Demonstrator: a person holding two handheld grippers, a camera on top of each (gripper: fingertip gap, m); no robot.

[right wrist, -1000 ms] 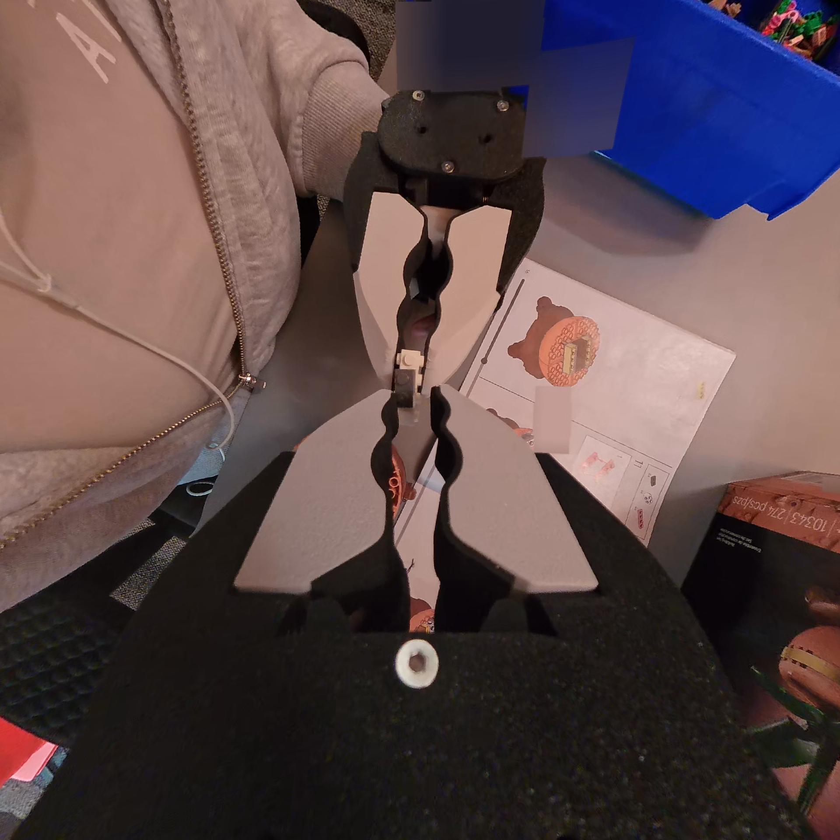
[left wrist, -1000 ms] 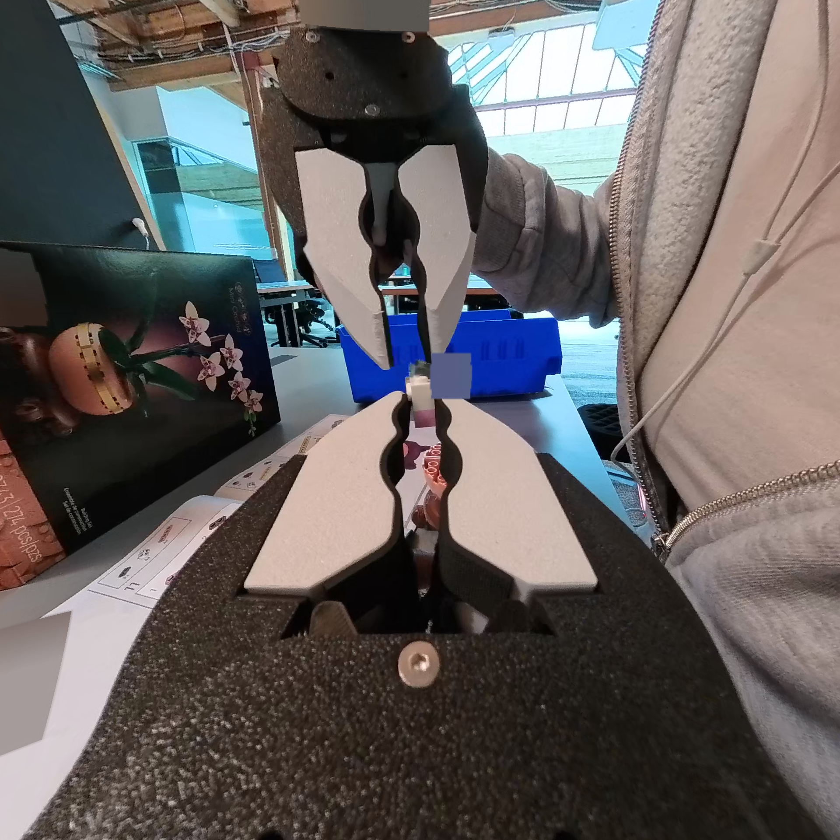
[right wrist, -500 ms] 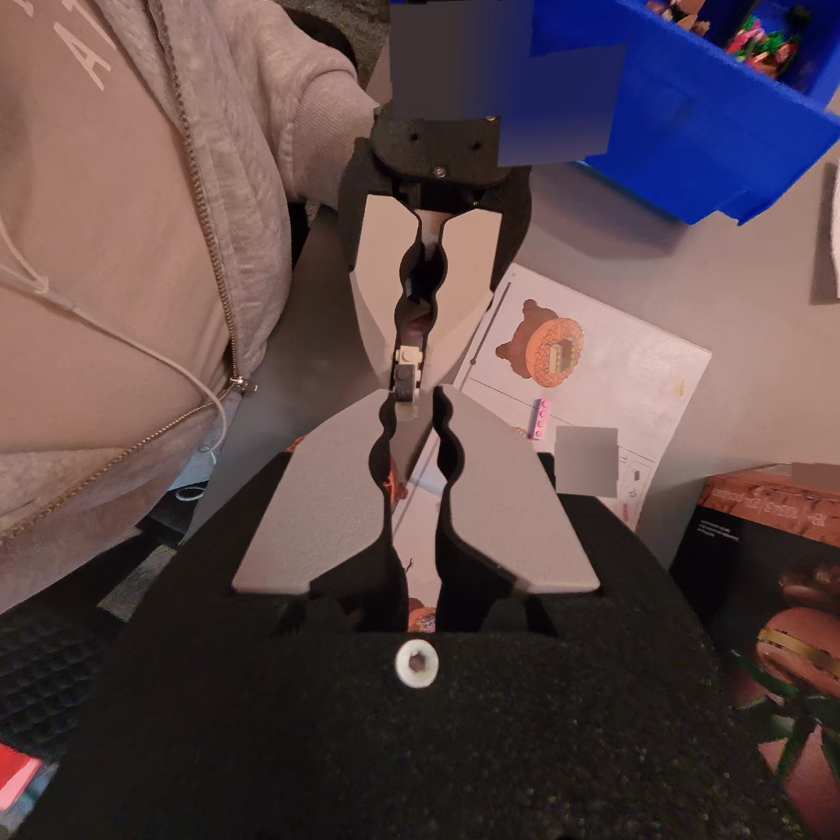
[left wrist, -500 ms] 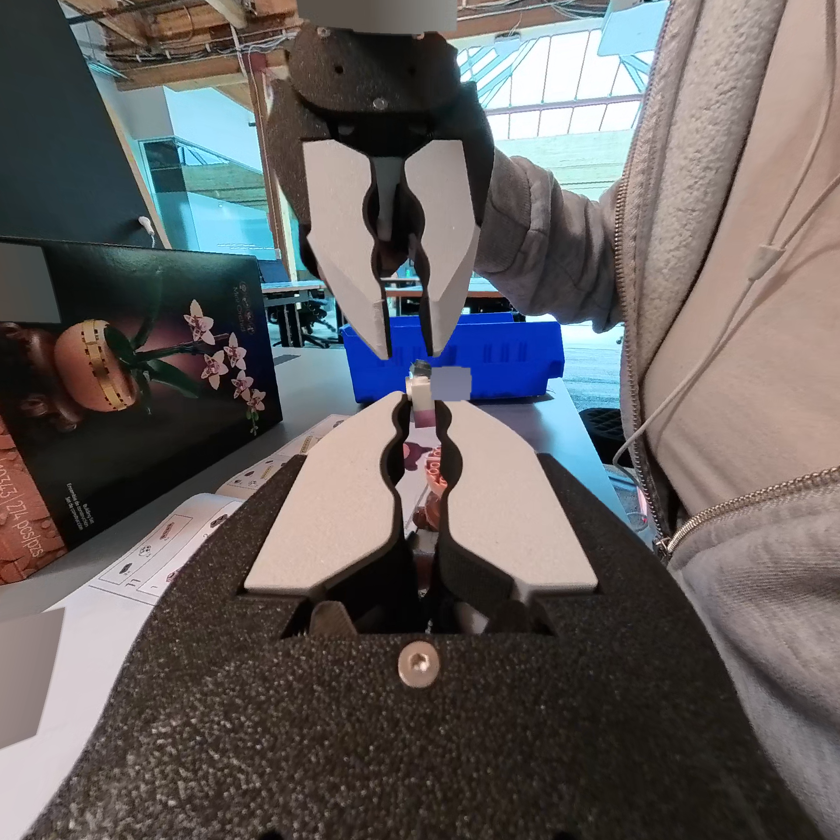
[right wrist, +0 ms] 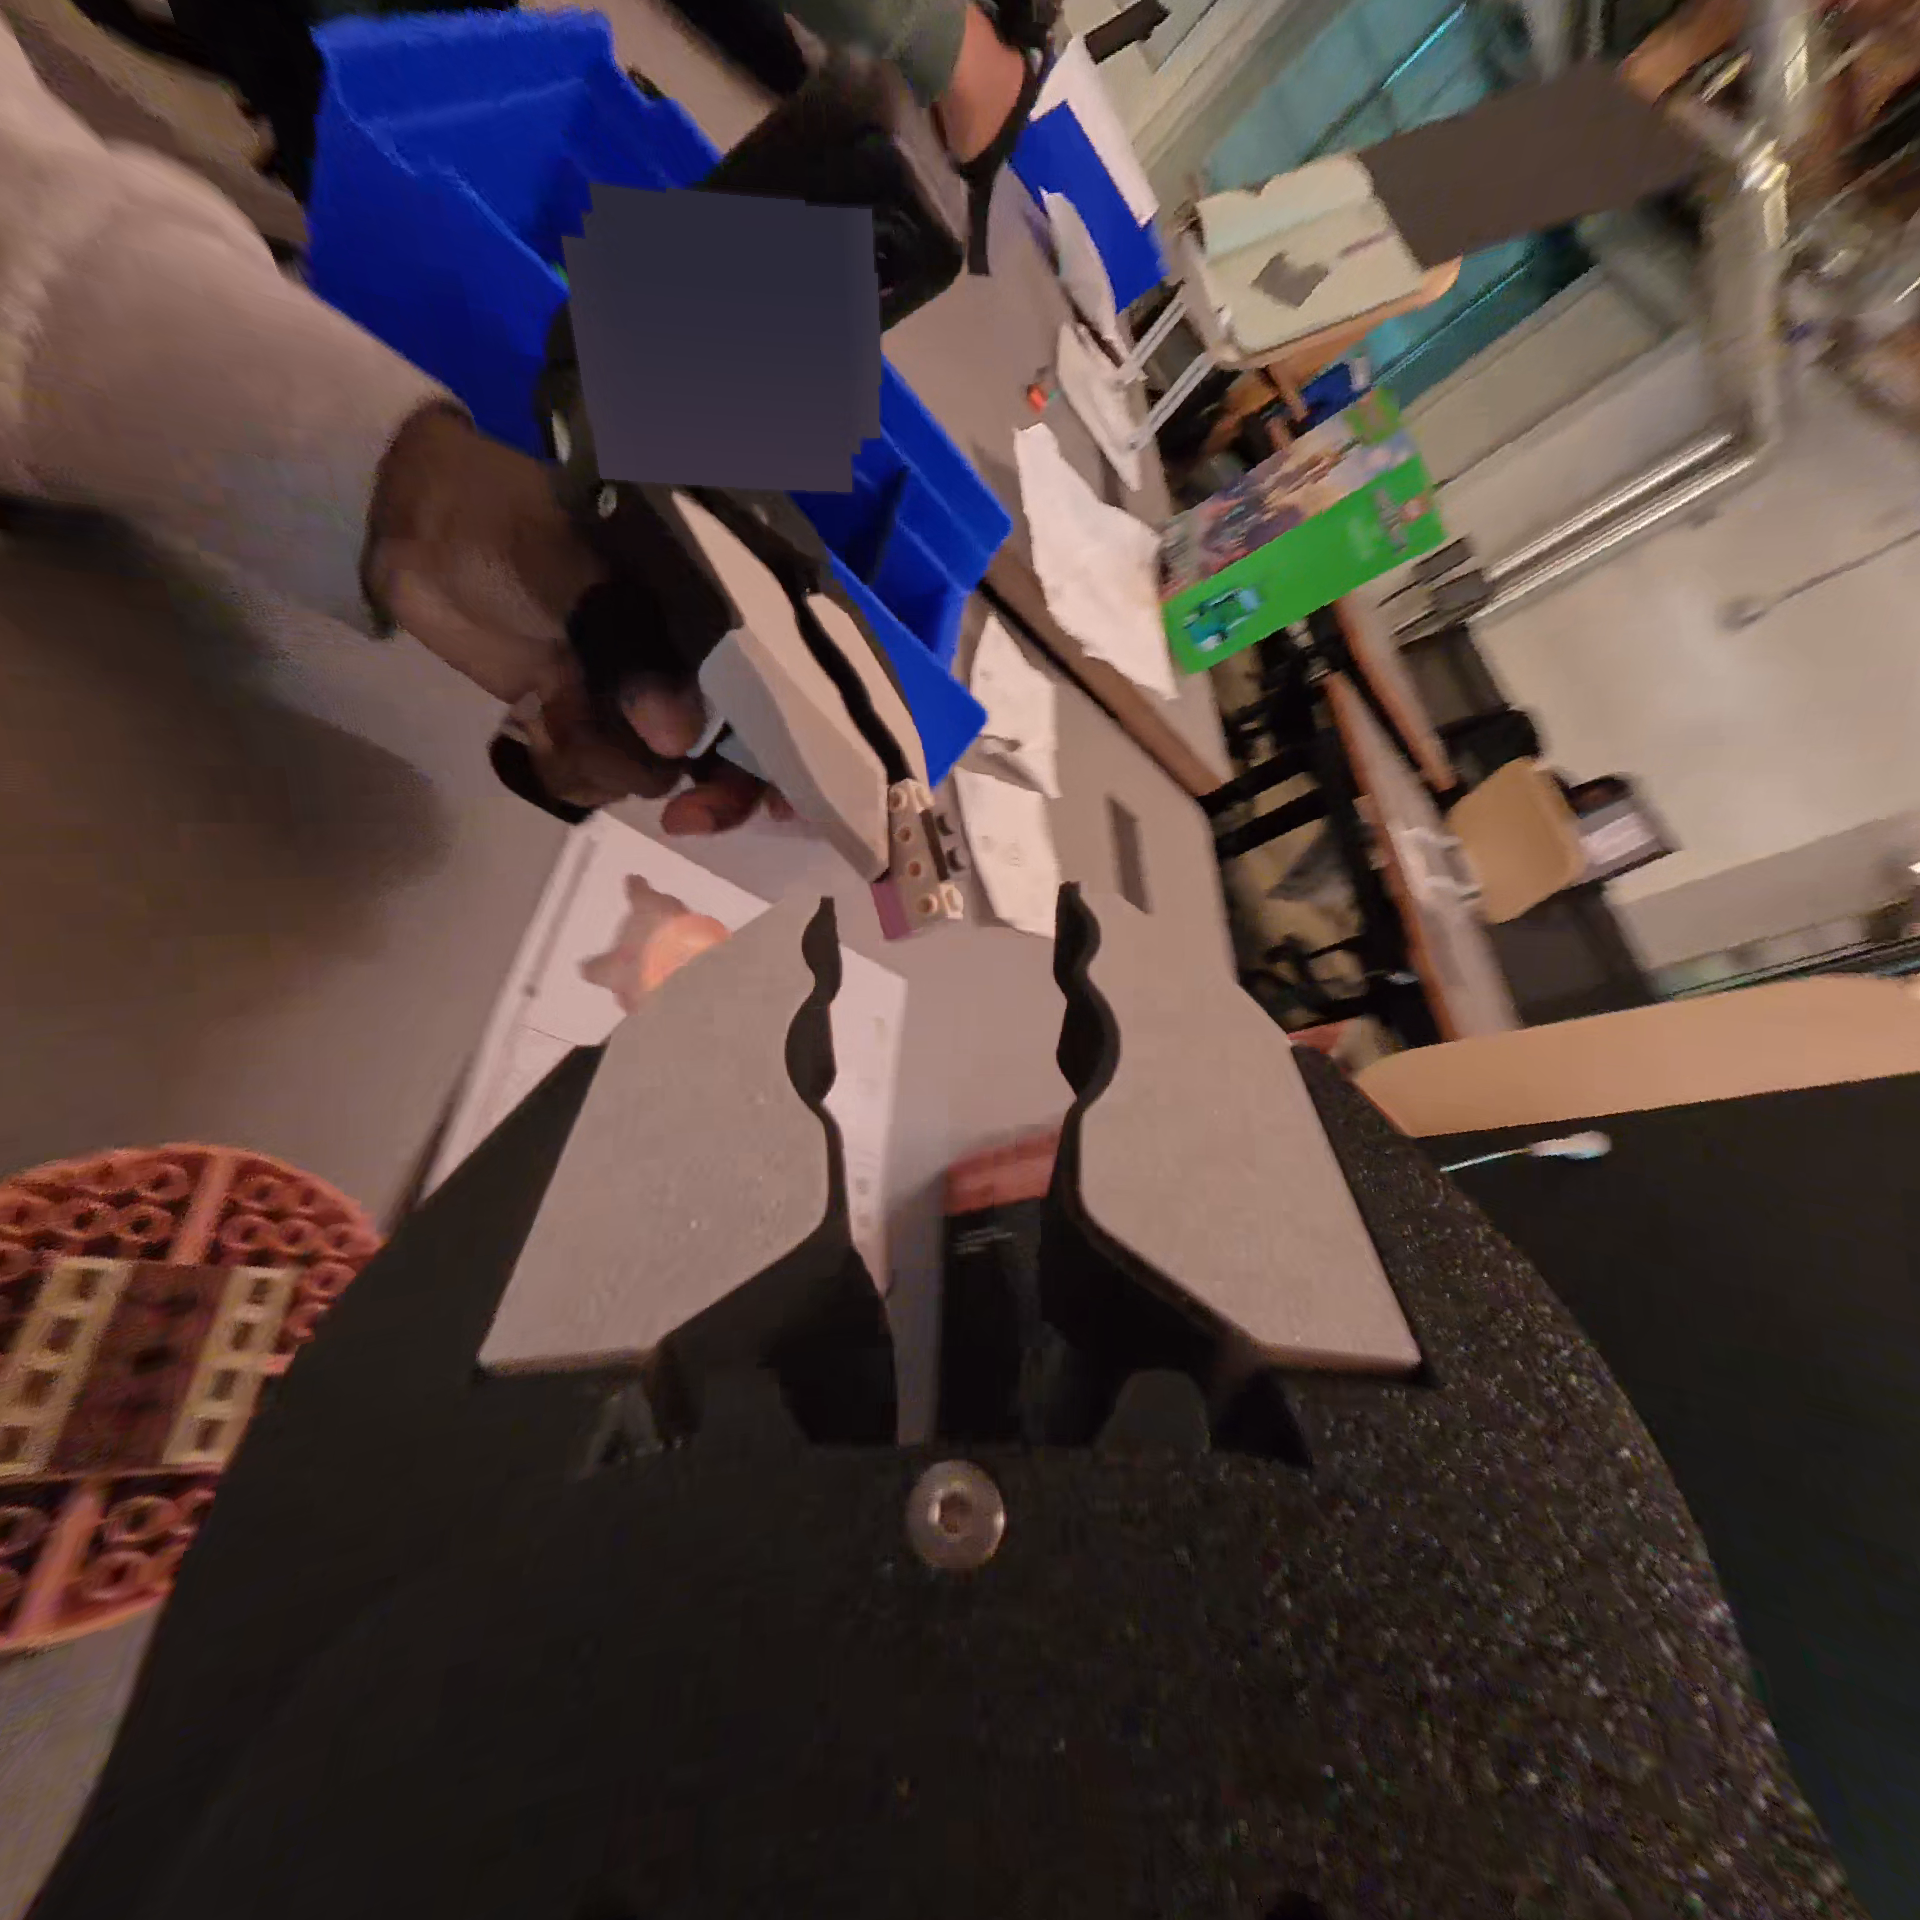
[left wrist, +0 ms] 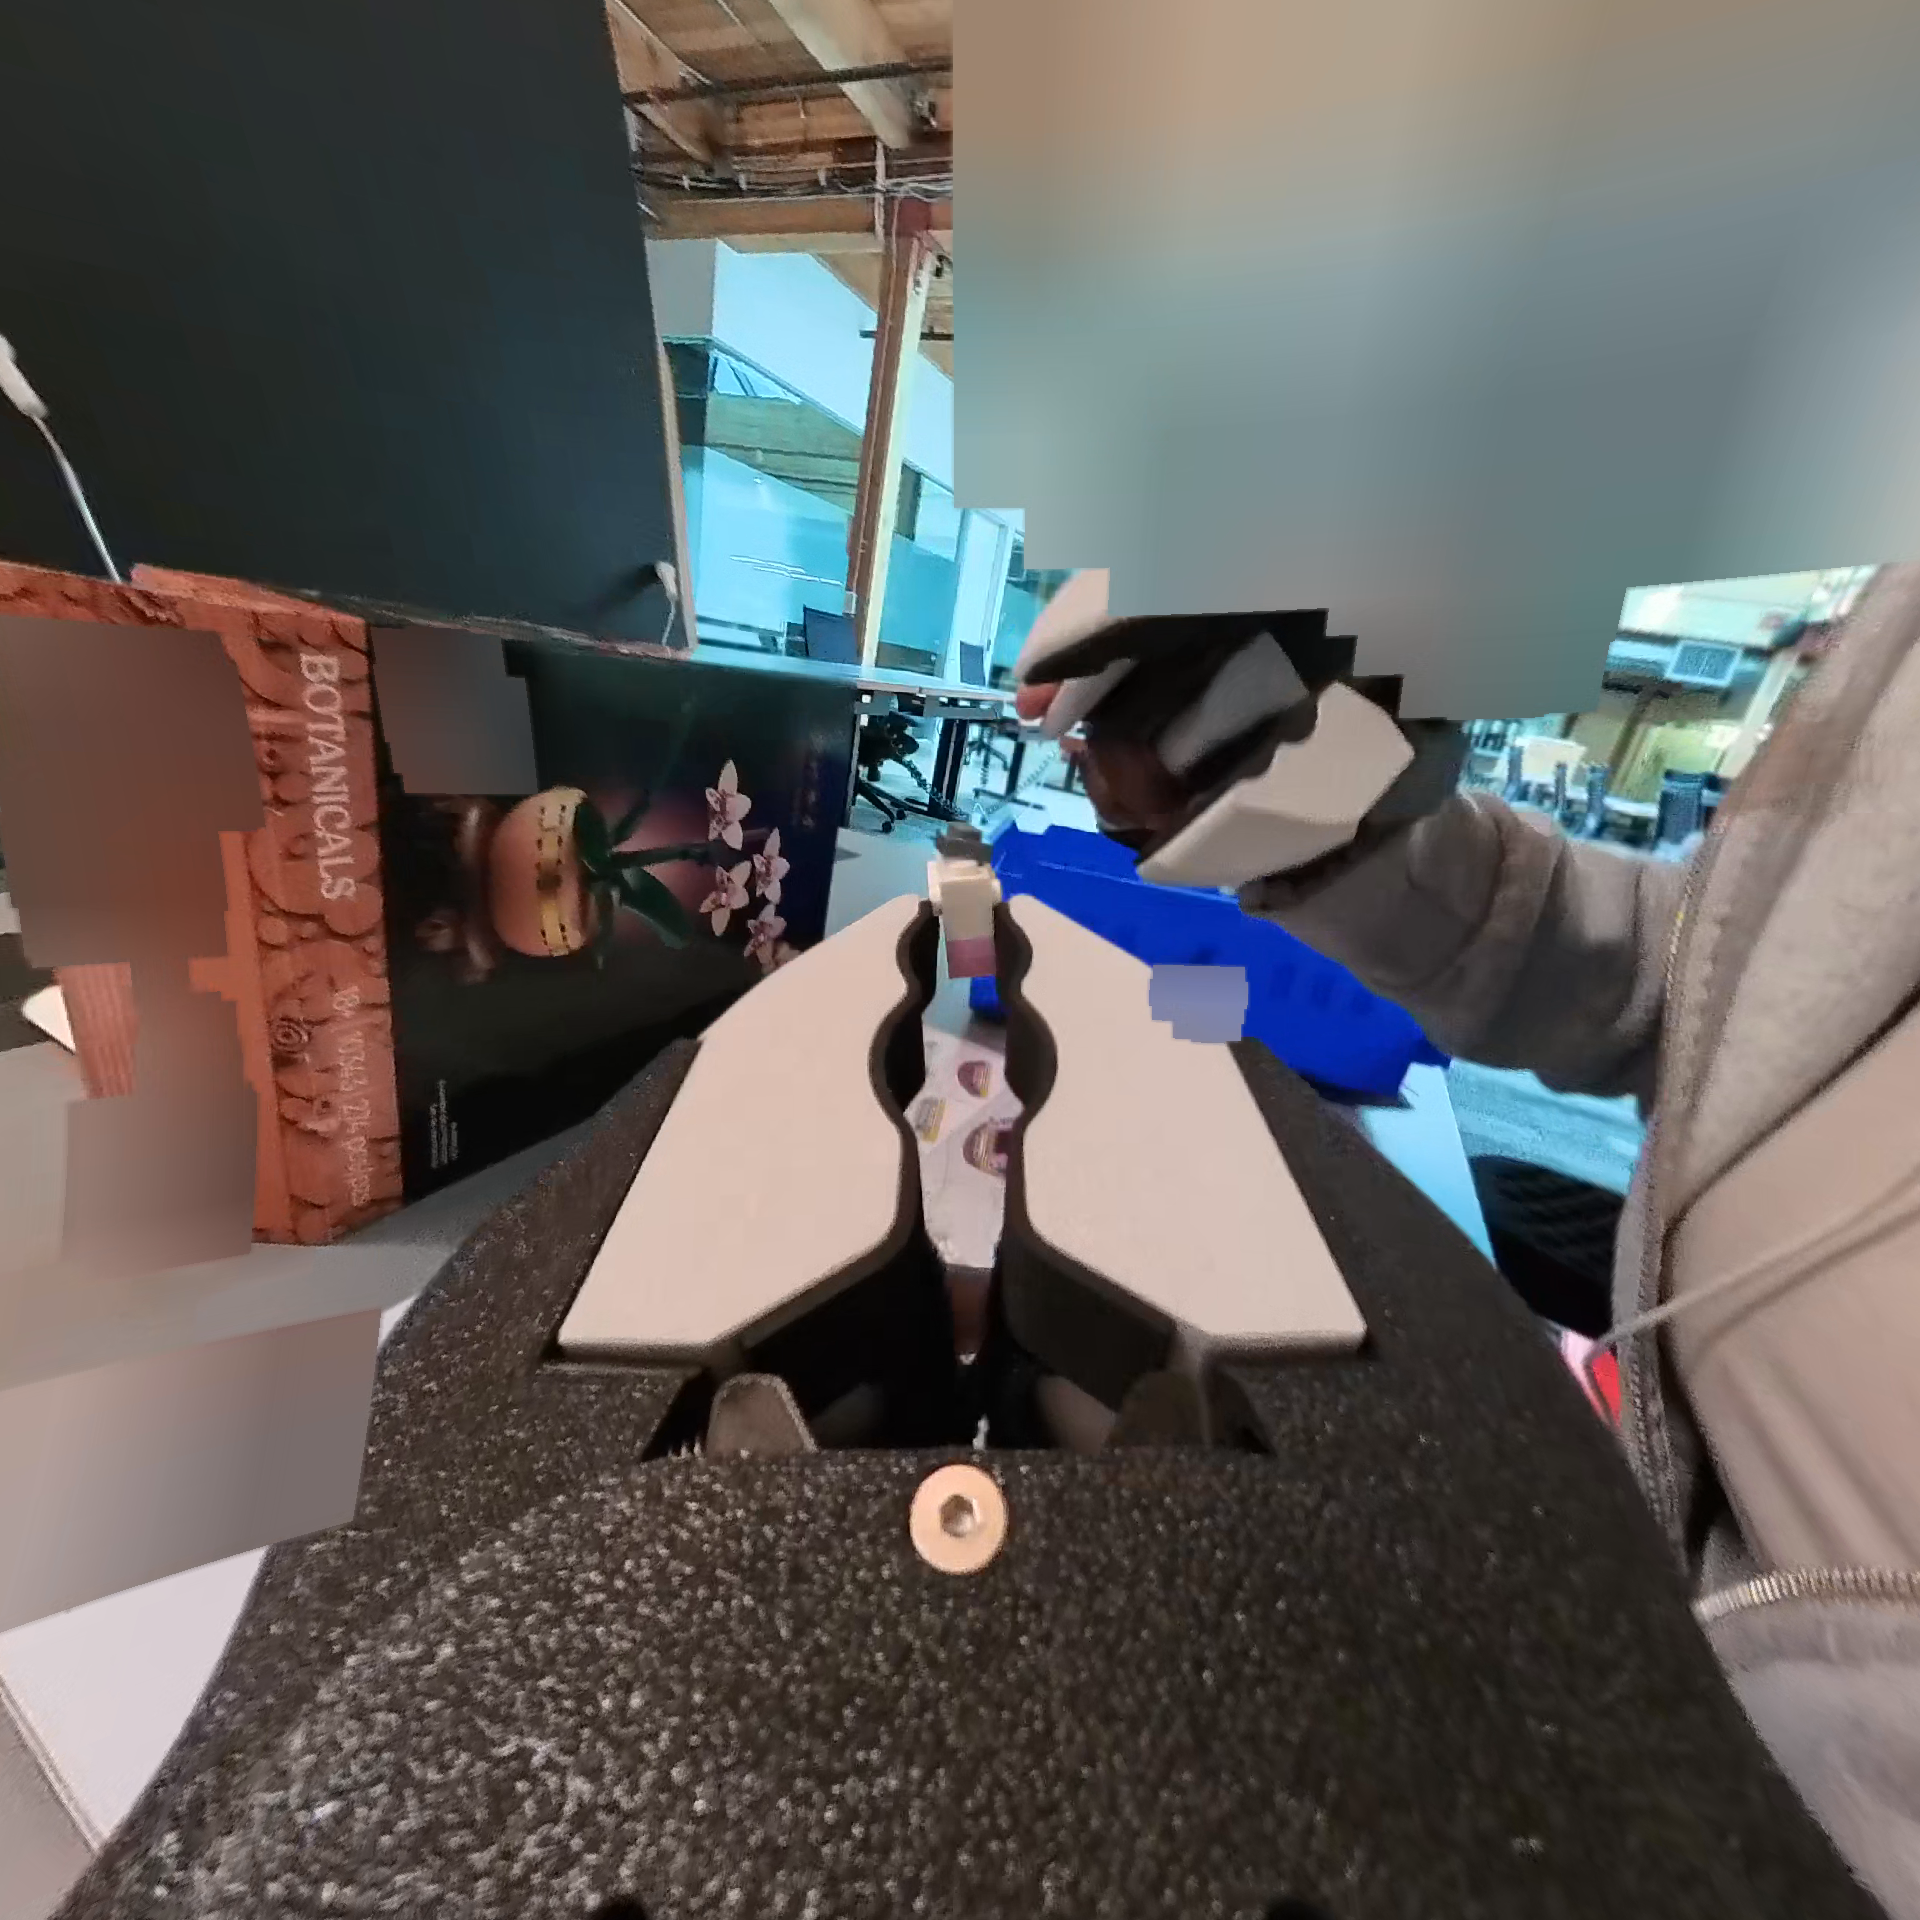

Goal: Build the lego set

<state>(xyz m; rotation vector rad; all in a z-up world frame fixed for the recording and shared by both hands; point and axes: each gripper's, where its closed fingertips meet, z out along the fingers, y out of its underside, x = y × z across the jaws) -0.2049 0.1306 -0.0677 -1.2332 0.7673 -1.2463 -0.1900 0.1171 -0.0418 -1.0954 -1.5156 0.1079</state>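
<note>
Left wrist view: the set box [left wrist: 436, 914] occupies the left of the frame, the blue bin [left wrist: 1195, 956] centre-right. At centre, the left gripper [left wrist: 964, 920] clamps the small brick assembly [left wrist: 964, 914] at its fingertips. The right gripper [right wrist: 940, 904] stands open and empty, the assembly [right wrist: 925, 862] just above its tips.

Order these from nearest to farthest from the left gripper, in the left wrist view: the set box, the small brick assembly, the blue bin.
1. small brick assembly, held at the tips of the left gripper.
2. blue bin, behind, to the right.
3. set box, to the left; close to the bin's rank, hard to call.
</note>
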